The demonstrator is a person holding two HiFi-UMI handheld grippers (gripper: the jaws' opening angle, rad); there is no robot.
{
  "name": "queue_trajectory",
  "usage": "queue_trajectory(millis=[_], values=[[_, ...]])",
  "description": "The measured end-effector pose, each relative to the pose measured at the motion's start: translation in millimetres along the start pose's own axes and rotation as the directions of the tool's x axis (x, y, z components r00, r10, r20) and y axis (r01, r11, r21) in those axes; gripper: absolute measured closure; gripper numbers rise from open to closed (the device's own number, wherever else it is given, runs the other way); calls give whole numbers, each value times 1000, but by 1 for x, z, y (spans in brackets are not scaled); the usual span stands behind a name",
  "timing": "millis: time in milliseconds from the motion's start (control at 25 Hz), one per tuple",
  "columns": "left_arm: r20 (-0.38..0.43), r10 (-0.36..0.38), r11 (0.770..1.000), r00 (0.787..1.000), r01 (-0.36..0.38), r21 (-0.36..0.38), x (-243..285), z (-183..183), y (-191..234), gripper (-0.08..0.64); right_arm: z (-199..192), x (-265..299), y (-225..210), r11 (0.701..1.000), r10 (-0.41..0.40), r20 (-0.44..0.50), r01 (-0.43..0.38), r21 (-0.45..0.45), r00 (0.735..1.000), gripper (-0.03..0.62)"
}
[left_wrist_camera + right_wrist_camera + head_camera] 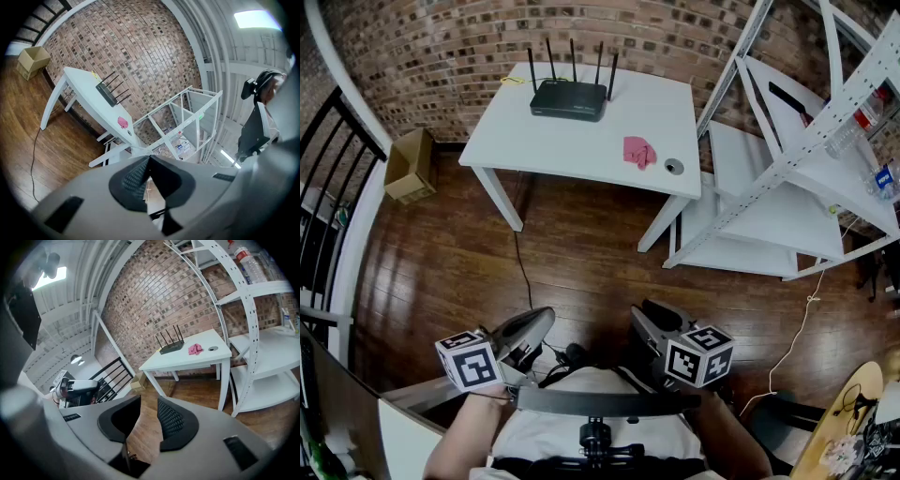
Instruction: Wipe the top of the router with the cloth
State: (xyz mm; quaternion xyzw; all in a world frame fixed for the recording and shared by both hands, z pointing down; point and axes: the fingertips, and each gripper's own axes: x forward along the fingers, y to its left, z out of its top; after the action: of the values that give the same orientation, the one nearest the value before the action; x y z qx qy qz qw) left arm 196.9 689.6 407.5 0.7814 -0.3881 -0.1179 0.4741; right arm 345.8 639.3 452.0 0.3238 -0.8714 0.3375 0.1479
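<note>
At 12 o'clock, well across the floor (581,253) from the person, stands the desk (516,141), with the router (569,98) near its far edge. The cloth (638,151) lies on the desk at about 4 o'clock from the router, apart from it, and a small round disc (674,167) sits just beside the cloth.

Nothing of the task looks begun. The cloth is not picked up, the router top is untouched, and both tools are held close to the person's body at 6 o'clock, well apart from the desk. By this reading everything is left: go up to the desk, take the cloth, wipe the top.

The left hand-held gripper (149,159) is clenched, its tips meeting on nothing. The right hand-held gripper (149,404) is released by a narrow gap, with only floor showing between its jaws.

The router is a flat, matte black box with four thin upright antennas along its back. The cloth is pink, soft and crumpled into a small heap. The desk is white, smooth and rectangular, on slanted legs. The floor is dark, glossy plank wood, and the wall (441,37) behind is rough brick. At 2 o'clock stands a white metal rack (769,220) with perforated uprights. At 10 o'clock a cardboard box (410,164) sits on the floor.
</note>
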Motion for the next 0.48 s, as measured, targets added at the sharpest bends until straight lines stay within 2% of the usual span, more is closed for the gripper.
queue_trajectory(millis=[160, 320, 480], values=[[2, 2, 1000, 1000, -2, -6, -2, 4, 6, 535, 3, 4, 5, 999, 15, -41, -17, -52, 999, 515], [6, 12, 1000, 1000, -12, -20, -1, 11, 14, 535, 4, 12, 6, 995, 28, -87, -36, -89, 996, 540], [12, 16, 999, 1000, -16, -30, 12, 23, 25, 535, 16, 28, -7, 996, 21, -73, -28, -85, 997, 541]])
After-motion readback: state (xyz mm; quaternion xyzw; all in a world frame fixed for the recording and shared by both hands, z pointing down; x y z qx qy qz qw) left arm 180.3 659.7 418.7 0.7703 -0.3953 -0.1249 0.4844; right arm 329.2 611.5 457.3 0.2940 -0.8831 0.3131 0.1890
